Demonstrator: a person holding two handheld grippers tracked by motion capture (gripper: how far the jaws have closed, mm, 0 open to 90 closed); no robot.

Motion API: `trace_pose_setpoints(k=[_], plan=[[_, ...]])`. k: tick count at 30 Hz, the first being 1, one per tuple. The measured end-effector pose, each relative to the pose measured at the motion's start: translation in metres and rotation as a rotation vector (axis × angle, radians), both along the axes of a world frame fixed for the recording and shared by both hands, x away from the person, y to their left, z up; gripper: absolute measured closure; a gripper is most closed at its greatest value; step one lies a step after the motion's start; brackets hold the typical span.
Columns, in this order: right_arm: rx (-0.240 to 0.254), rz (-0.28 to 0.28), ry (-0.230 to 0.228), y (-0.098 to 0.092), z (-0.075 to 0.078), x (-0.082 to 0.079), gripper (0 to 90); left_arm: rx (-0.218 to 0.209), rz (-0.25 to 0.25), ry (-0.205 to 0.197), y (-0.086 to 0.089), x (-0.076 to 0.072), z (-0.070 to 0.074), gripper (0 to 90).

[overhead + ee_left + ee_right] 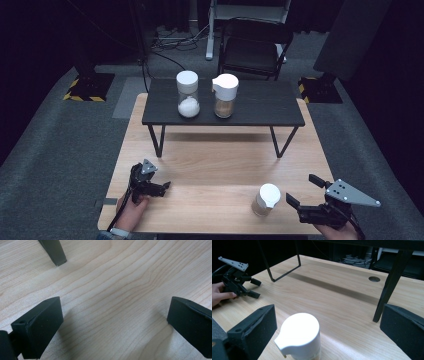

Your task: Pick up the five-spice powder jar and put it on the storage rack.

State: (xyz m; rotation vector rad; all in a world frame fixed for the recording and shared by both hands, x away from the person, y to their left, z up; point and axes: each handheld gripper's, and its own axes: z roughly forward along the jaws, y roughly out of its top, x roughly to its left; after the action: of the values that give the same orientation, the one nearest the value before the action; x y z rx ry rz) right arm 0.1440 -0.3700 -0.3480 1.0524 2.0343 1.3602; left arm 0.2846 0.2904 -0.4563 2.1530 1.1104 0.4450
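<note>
White-lidded jar [300, 337] upright, spout toward right gripper [303, 190], jaws apart.

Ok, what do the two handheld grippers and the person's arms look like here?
Both the left gripper and right gripper are black with blocky two-jaw fingers, each topped by a grey three-cornered plate with small holes. A dark cable trails from the left one. A light cuff shows at the left wrist.

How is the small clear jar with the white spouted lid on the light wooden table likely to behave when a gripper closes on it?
The clear jar with the white spouted lid stands upright and taller than wide, so an off-centre push would probably tip it. Its smooth round wall may slip between the open right gripper. Only partly filled, it is likely light.
</note>
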Motion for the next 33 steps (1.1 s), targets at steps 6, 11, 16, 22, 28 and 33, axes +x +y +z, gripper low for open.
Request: trace_pose_setpoints(k=[6, 11, 16, 22, 28, 33], plan=[[-0.021, 0.001, -0.003, 0.0, -0.009, -0.003, 0.8, 0.001, 0.004, 0.006, 0.0, 0.0, 0.001, 0.2], [-0.021, -0.007, -0.006, 0.0, -0.019, -0.007, 0.8, -0.001, 0.008, 0.009, -0.001, 0.0, 0.001, 0.2], [-0.021, -0.012, 0.01, 0.0, -0.029, -0.01, 0.8, 0.0, 0.0, 0.0, 0.0, 0.0, 0.0, 0.2], [-0.021, -0.017, 0.02, 0.0, -0.04, -0.013, 0.8, 0.001, 0.001, 0.003, 0.0, 0.0, 0.0, 0.2], [-0.023, -0.02, 0.028, 0.001, -0.049, -0.015, 0.8, 0.0, 0.003, 0.003, 0.0, 0.0, 0.0, 0.2], [-0.027, -0.02, 0.036, 0.002, -0.054, -0.016, 1.1, 0.002, -0.001, 0.0, 0.0, 0.0, 0.0, 0.2]])
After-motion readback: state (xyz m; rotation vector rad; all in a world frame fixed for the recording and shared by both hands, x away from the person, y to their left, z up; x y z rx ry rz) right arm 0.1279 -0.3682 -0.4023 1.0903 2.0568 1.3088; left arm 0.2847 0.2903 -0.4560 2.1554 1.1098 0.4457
